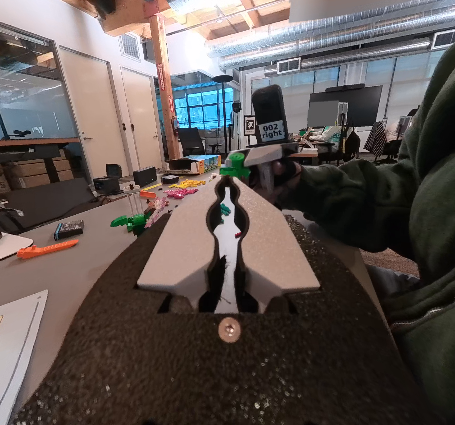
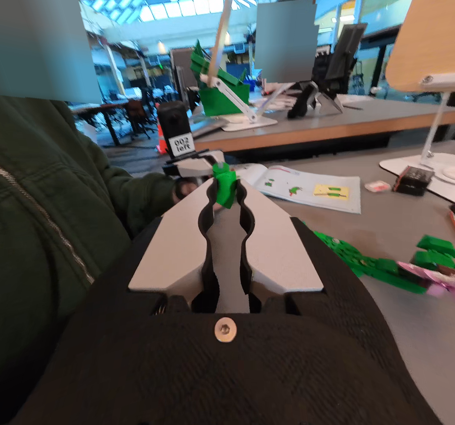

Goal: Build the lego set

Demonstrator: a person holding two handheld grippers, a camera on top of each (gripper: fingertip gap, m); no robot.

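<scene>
At the centre of the right wrist view, just past the near black housing, the right gripper (image 2: 225, 186) was clamped on a small green lego piece (image 2: 224, 187), its two white fingers (image 2: 261, 216) pressed to either side of it. The left gripper (image 1: 225, 179) met that same piece tip to tip in the middle of the left wrist view, where the green piece (image 1: 234, 166) sat just above its nearly closed tips; whether those tips pinched a part of it or only touched it, I could not tell (the contact point was too small and shadowed). Lower right in the right wrist view, a partly built green and pink model (image 2: 384, 265) lay on the grey table (image 2: 369, 228), with the open instruction booklet (image 2: 307, 186) beyond it at centre right. Farther off in the left wrist view, left of centre, loose pink pieces (image 1: 181, 192) and yellow pieces (image 1: 188, 183) lay unsorted, and the lego box (image 1: 197, 164) stood behind them. I judged the build only partway done, since many loose parts remained unused.
</scene>
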